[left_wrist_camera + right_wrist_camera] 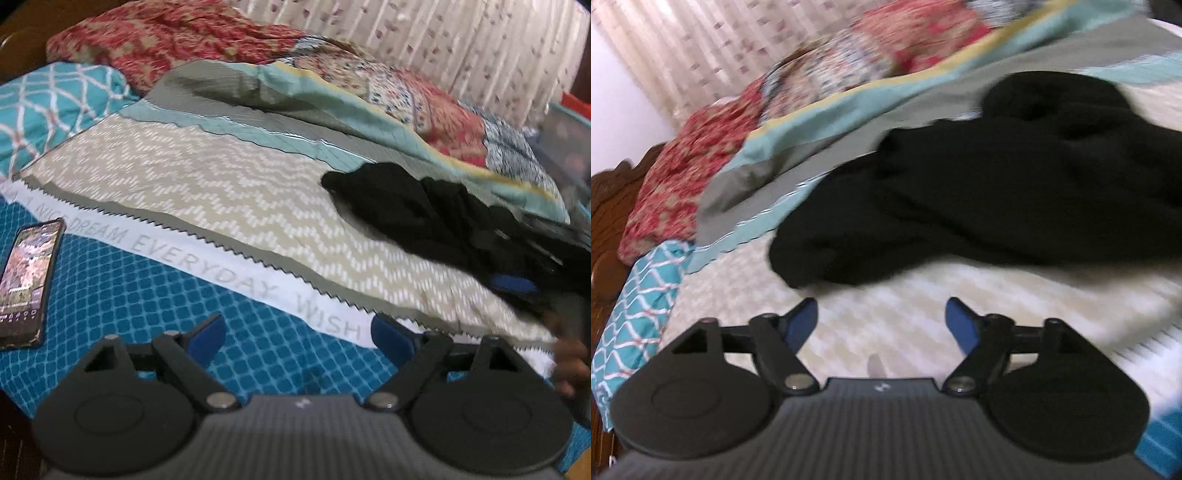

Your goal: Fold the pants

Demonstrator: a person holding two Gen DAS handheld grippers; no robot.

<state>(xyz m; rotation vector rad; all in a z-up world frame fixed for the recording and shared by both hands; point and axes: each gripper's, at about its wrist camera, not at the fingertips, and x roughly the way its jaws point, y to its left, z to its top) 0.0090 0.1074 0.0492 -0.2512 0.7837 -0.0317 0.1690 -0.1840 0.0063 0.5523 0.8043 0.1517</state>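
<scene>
The black pants point(979, 177) are being left crumpled on the bed point(923, 332), filling the upper right of the right wrist view. Both the left tongs point(297, 336) and right tongs point(881, 321) are being held wide apart, with nothing gripped.

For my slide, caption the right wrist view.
Open right claw hovers empty above a patterned bedspread, just short of the crumpled black pants.

Soft, dim indoor light; heavy motion blur is seen ahead of both grippers, and edges are bent by fisheye.
</scene>
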